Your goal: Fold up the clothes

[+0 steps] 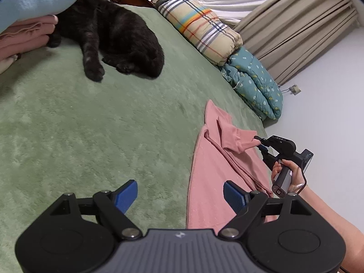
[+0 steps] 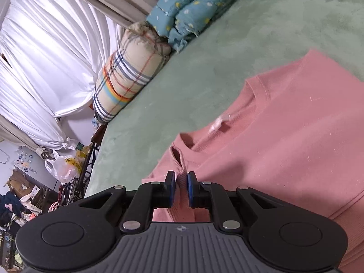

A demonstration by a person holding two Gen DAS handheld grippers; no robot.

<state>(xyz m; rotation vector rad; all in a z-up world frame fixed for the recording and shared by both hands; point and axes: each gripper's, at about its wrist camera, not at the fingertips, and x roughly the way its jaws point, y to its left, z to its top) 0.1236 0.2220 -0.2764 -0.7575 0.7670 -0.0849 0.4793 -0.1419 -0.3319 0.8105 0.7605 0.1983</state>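
One bed, green plush cover (image 1: 95,125); black cat (image 1: 113,34) lying at its far part, plaid quilt roll (image 1: 200,25) and teal floral quilt (image 1: 254,79) along the edge, beige curtains (image 1: 295,22) behind. One pink sweater (image 2: 284,136), spread on the cover at the near edge, neckline showing. Right tongs (image 2: 181,188): narrow, pinching a ribbed sleeve cuff (image 2: 179,159). Left tongs (image 1: 179,195): wide, empty, above the cover.

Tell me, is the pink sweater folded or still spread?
Partly folded: the pink sweater lies flat on the green blanket, with one sleeve cuff pinched in the right gripper and drawn over the body.
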